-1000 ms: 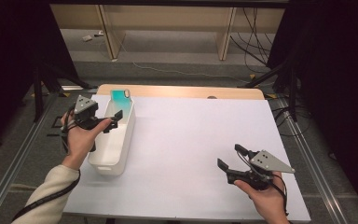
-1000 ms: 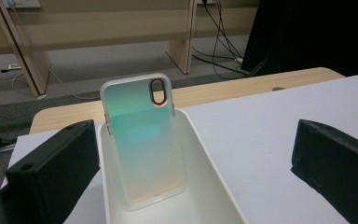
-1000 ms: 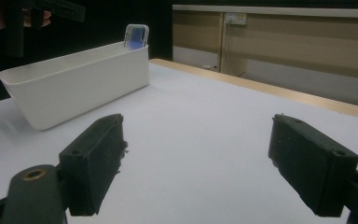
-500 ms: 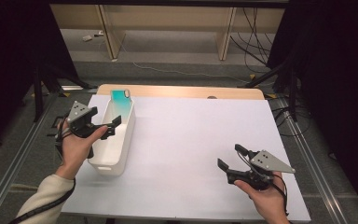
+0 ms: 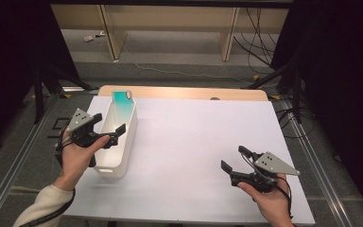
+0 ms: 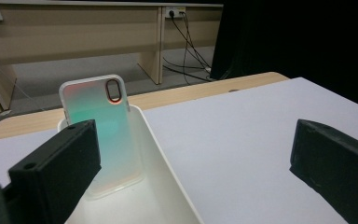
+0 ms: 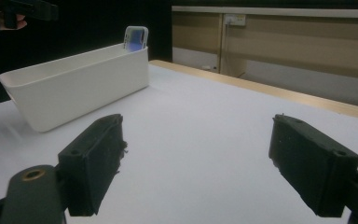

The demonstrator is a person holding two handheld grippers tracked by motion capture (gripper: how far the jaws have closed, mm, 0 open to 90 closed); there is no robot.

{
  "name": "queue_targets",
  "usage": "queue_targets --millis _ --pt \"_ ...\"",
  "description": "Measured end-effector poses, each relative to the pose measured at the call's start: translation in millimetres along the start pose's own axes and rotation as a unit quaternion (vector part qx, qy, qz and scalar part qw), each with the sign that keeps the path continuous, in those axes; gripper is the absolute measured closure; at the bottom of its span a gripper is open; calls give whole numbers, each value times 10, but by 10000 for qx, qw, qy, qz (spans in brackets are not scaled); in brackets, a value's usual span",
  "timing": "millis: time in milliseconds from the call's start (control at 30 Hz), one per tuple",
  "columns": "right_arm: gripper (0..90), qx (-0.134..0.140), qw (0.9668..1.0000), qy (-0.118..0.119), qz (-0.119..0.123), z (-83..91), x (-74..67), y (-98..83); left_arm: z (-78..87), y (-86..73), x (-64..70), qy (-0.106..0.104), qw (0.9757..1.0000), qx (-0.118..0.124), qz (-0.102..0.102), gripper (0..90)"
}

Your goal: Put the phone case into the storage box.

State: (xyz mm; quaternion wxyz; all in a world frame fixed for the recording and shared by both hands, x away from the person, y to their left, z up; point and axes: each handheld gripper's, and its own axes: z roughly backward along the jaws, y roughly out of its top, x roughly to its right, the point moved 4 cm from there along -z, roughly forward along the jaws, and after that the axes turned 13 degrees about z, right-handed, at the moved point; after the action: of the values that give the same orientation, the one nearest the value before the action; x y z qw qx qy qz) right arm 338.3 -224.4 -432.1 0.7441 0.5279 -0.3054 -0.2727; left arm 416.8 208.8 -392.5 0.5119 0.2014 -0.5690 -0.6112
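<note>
Phone case (image 6: 103, 135), teal fading to pink, leaning upright against the far end wall inside the white bin (image 5: 121, 142), upper left of the high view, top edge poking above the rim. Left claw (image 5: 108, 132) held over the bin's near half at left of frame, jaws spread wide and empty, one over the bin's inside, the other beyond its rim above the bare white surface (image 5: 194, 137). Right claw (image 5: 232, 160) low at lower right of frame, well apart from the bin, likewise gaping with nothing between the jaws. Likely risk from here: a jaw catching the bin's thin wall on the way down and shoving or tipping the light bin, given the straddle across the rim. Also possible: nudging the leaning case so it slides flat onto the bin floor, harder to pinch there. Thin, glossy case probably prone to slipping from a shallow grip at its edge.
</note>
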Motion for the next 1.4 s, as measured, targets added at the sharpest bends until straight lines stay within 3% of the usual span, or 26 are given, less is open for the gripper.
queue_targets --millis 300,333,767,1400 --pt "188 92 9999 33 -80 -20 -7 1 135 -84 32 -187 9998 1 86 11" --pt "188 1 10000 -3 -19 -10 -2 -3 139 -87 35 -194 9998 41 87 11" --pt "187 8 10000 14 -61 -19 -15 -3 225 -225 132 -315 9995 13 -36 11" --pt "188 -3 10000 -1 -4 -10 -2 -5 293 -388 138 -318 9994 -84 -49 11"
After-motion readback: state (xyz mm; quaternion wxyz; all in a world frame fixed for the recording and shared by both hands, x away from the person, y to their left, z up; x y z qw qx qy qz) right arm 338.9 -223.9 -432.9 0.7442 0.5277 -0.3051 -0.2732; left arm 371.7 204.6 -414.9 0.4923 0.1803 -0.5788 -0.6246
